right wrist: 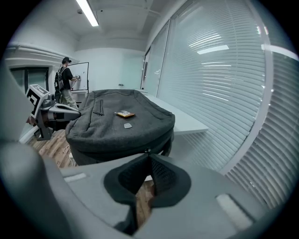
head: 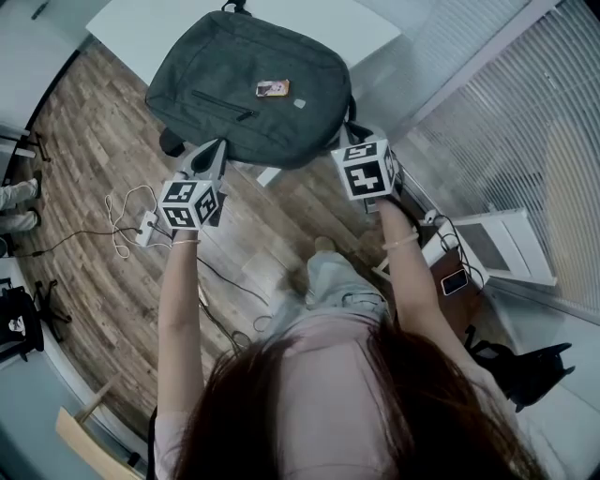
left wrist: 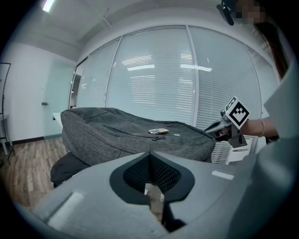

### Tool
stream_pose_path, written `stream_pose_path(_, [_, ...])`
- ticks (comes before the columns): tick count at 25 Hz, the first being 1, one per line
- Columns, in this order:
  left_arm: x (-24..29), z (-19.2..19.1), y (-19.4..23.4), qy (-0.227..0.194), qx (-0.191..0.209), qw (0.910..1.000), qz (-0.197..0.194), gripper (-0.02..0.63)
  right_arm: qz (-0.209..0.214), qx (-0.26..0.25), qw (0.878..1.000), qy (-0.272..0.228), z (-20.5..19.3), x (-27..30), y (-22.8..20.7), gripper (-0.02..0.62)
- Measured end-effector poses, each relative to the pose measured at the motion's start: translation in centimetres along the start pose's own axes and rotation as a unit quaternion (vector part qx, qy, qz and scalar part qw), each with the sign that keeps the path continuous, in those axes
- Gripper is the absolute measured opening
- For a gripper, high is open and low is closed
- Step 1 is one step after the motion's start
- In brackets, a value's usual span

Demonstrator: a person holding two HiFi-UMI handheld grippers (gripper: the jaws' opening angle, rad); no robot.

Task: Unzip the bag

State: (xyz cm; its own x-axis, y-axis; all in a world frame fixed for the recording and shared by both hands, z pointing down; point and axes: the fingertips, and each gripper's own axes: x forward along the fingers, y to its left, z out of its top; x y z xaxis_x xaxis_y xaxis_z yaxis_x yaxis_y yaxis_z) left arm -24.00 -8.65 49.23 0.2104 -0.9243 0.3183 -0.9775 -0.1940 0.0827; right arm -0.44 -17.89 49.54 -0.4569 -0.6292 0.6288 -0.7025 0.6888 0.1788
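Note:
A grey backpack (head: 248, 84) lies flat on a white table (head: 141, 28), its near end hanging over the edge. An orange tag (head: 273, 88) and a front pocket zip (head: 220, 103) show on its upper face. My left gripper (head: 216, 150) is shut and empty, pointing at the bag's near left side (left wrist: 135, 133) with a gap between. My right gripper (head: 354, 139) is shut at the bag's near right corner (right wrist: 121, 123). A small metal piece (right wrist: 147, 150) shows right at its tips; whether it is gripped I cannot tell.
White cables and a power strip (head: 141, 225) lie on the wooden floor at the left. A white unit (head: 497, 244) and a phone (head: 455, 281) are at the right, by the blinded window (head: 525, 112). A person (right wrist: 65, 86) stands far back.

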Motion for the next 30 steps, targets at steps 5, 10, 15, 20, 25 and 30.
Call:
stream_pose_path(5, [0.1, 0.0, 0.0, 0.001, 0.001, 1.0, 0.002, 0.008, 0.011, 0.005, 1.0, -0.005, 0.3, 0.7, -0.7, 0.012])
stream_pose_path(10, [0.2, 0.0, 0.0, 0.001, 0.003, 1.0, 0.002, 0.008, 0.02, 0.01, 1.0, -0.008, 0.7, 1.0, -1.3, 0.012])
stream_pose_path(15, [0.1, -0.1, -0.1, 0.001, 0.009, 0.9999, 0.006, 0.008, 0.033, -0.002, 0.999, -0.009, 1.1, 1.3, -2.1, 0.014])
stream_pose_path(20, [0.2, -0.1, -0.3, -0.007, 0.003, 0.9999, 0.014, 0.008, 0.052, -0.004, 0.999, -0.005, 1.3, 1.8, -2.8, 0.014])
stream_pose_path(25, [0.4, 0.0, -0.5, -0.007, 0.003, 0.9998, 0.02, 0.008, 0.072, 0.001, 0.997, -0.004, 1.7, 2.4, -3.6, 0.014])
stream_pose_path(30, [0.5, 0.0, -0.5, -0.008, 0.006, 0.9998, 0.019, 0.008, 0.08, 0.014, 0.997, -0.004, 1.9, 2.9, -4.0, 0.015])
